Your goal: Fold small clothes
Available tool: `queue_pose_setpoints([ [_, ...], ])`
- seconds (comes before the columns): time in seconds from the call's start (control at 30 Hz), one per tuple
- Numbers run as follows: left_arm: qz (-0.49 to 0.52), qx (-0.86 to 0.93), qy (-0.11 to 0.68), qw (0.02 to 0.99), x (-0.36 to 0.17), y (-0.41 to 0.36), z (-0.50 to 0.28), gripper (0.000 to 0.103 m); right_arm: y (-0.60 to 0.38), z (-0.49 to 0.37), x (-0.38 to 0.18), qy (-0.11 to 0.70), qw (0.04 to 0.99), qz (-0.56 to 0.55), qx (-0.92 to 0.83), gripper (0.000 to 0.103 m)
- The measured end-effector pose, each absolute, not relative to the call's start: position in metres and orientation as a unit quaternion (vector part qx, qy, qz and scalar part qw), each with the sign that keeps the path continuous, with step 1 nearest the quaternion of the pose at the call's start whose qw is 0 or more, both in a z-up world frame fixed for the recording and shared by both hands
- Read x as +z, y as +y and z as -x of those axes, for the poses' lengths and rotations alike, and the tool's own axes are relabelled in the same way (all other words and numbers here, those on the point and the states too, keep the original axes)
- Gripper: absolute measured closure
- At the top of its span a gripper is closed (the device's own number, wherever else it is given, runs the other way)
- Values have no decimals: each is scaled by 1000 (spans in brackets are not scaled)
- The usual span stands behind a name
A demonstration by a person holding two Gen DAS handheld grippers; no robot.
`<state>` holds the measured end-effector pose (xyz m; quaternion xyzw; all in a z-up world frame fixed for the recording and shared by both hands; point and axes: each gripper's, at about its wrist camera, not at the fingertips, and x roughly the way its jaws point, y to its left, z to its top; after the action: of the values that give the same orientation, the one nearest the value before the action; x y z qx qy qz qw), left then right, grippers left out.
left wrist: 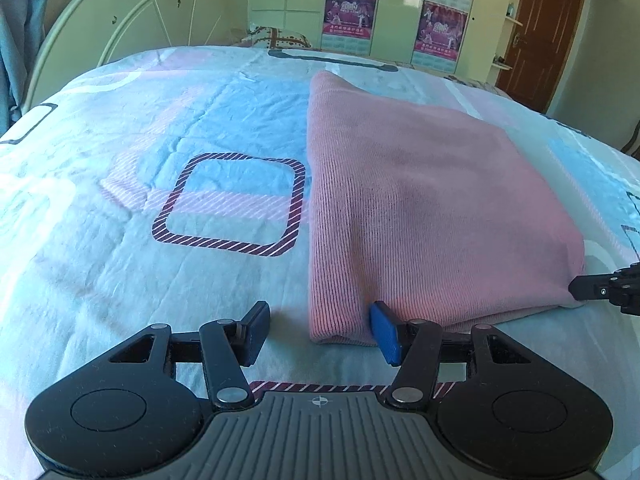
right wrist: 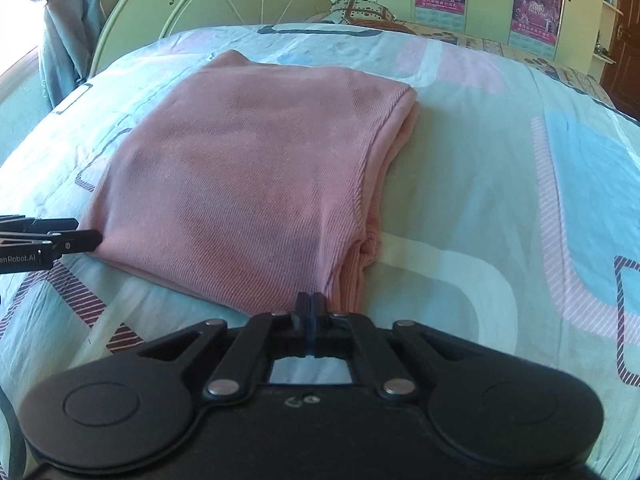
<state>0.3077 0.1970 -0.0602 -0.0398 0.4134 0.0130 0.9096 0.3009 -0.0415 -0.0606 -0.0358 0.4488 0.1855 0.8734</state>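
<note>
A pink ribbed knit garment point(left wrist: 420, 208) lies folded flat on the bed; it also shows in the right wrist view point(right wrist: 248, 184). My left gripper point(left wrist: 320, 332) is open at the garment's near left corner, with its right blue pad point(left wrist: 385, 334) against the fabric edge and the left pad on the sheet. My right gripper point(right wrist: 311, 308) is shut on the garment's near right corner. The right gripper's tip point(left wrist: 600, 290) shows at the garment's right corner in the left wrist view. The left gripper point(right wrist: 60, 240) shows at the garment's left corner in the right wrist view.
The bed sheet point(left wrist: 160, 160) is pale blue with pink patches and striped squares. A cream headboard point(left wrist: 132, 20) stands at the far left, a patterned pillow point(right wrist: 360, 10) at the far end, wardrobes with posters point(left wrist: 352, 12) behind, and a brown door point(left wrist: 540, 36) at the right.
</note>
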Motion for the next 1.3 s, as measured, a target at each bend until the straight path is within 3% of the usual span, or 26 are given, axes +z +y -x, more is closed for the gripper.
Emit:
queue_pose_setpoints([
  [0.27,8,5,367,930,-8,161,-241,47,-56,-248,-12,407,890,18,205,101],
  [0.37,8,4,353,936,7,150,-208,47,-61,-217,3,394,895,16,207,97],
  [0.47,14,4,333,943,23,144,-174,46,-66,-184,16,380,903,14,200,86],
  [0.5,15,6,325,946,28,144,-163,41,-69,-174,19,380,904,8,198,80],
  [0.53,19,21,313,949,34,142,-150,8,-70,-163,23,379,904,3,196,49],
  [0.57,20,48,288,956,40,142,-135,0,-73,-152,28,372,909,-1,188,25],
  [0.6,14,58,264,963,45,140,-121,0,-76,-138,34,355,919,-5,174,2],
  [1.3,20,4,230,973,107,107,5,0,-88,9,93,268,958,-5,98,0],
])
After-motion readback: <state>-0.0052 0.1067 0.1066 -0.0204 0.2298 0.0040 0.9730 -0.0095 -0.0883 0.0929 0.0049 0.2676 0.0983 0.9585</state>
